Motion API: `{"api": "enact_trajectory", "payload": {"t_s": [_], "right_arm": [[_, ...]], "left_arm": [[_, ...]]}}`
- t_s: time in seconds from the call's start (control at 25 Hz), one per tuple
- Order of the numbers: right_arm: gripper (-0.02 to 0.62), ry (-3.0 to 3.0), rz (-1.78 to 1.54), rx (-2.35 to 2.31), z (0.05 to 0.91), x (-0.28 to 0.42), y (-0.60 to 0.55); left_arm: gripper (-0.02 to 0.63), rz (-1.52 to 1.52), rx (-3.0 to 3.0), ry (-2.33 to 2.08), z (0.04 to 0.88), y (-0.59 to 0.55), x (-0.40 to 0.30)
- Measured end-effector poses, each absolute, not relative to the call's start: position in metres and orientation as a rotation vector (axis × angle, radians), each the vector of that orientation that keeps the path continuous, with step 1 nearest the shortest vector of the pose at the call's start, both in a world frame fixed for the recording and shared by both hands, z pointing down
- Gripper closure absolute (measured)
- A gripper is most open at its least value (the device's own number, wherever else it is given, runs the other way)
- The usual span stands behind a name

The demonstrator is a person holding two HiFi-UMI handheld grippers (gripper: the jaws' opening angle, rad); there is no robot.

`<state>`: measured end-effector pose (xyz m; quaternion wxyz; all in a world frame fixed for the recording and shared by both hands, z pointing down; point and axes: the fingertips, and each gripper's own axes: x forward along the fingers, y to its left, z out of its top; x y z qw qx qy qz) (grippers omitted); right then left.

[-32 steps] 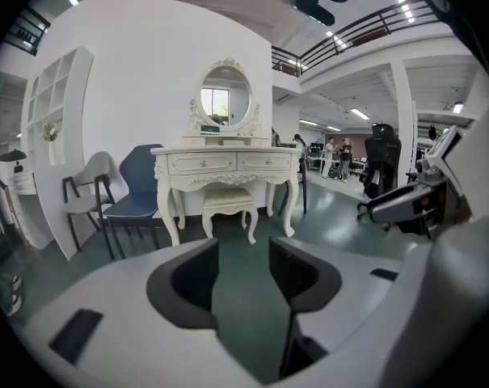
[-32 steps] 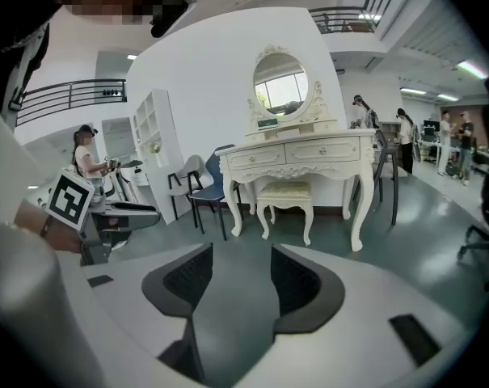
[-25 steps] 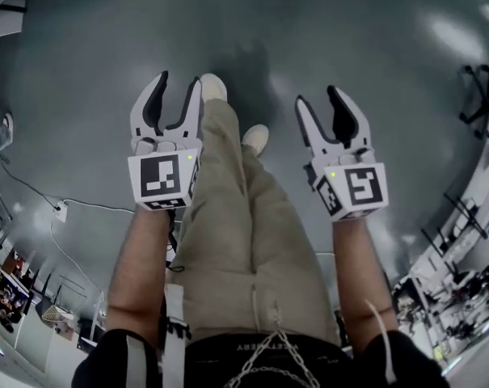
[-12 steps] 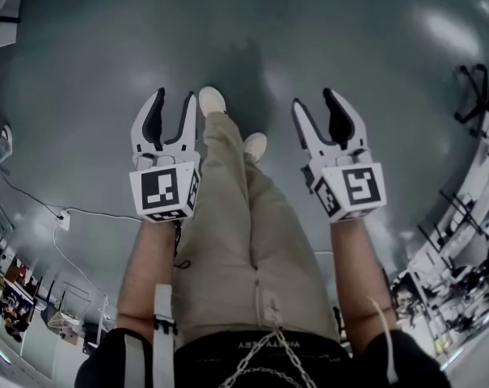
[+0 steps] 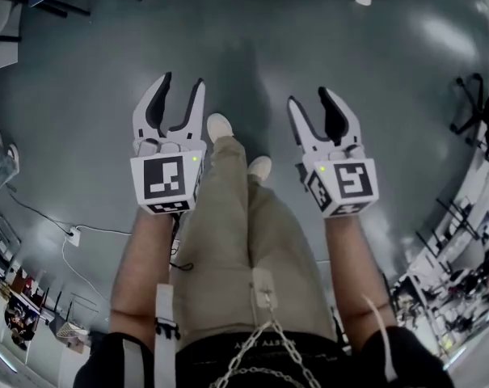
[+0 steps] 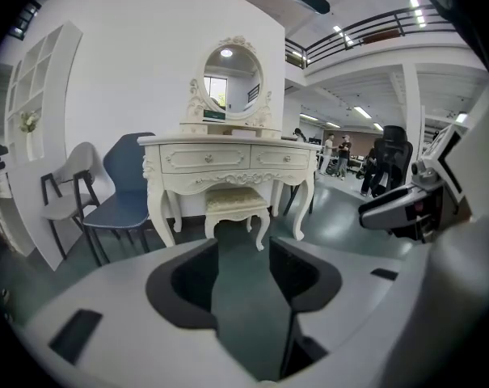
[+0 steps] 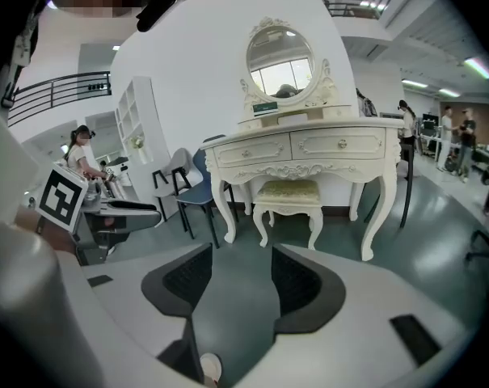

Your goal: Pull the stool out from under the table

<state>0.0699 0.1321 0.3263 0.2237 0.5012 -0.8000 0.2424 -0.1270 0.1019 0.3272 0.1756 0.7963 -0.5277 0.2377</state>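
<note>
Sitting under the carved table (image 7: 341,144) is a padded stool (image 7: 288,191) (curved legs).

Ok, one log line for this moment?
phase: before reach | left gripper: open, empty | right gripper: open, empty | stool: under table, untouched, apart from both grippers

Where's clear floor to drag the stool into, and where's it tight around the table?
Free: bare floor straight in front of the stool and table, plus open floor past the table's right legs. Tight: the stool sits between the table legs with narrow gaps on each side. A blue chair and white chair crowd the left side as seen.
</note>
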Motion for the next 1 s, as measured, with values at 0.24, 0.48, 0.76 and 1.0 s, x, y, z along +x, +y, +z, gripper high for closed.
{"api": "enact_trajectory", "payload": {"t_s": [0.24,0.48,0.76,1.0], "right_arm": [[0.385,-2.217,0.658,1.467,0.308,0.061,0.085],[0.386,-2.215,0.669,1.543,0.298,0.057,0.046],[0.387,-2.175,0.742,1.544,0.324,0.07,0.034],[0.385,-2.162,0.749,1.532,0.329,0.077,0.025]], "left_arm": [[0.425,0.712,2.28,-1.454,0.327,0.066,-0.137],[0.425,0.73,2.313,-1.408,0.33,0.038,-0.142],[0.425,0.755,2.277,-1.413,0.348,0.023,-0.141],[0.425,0.779,2.288,-1.421,0.356,0.007,-0.136]]}}
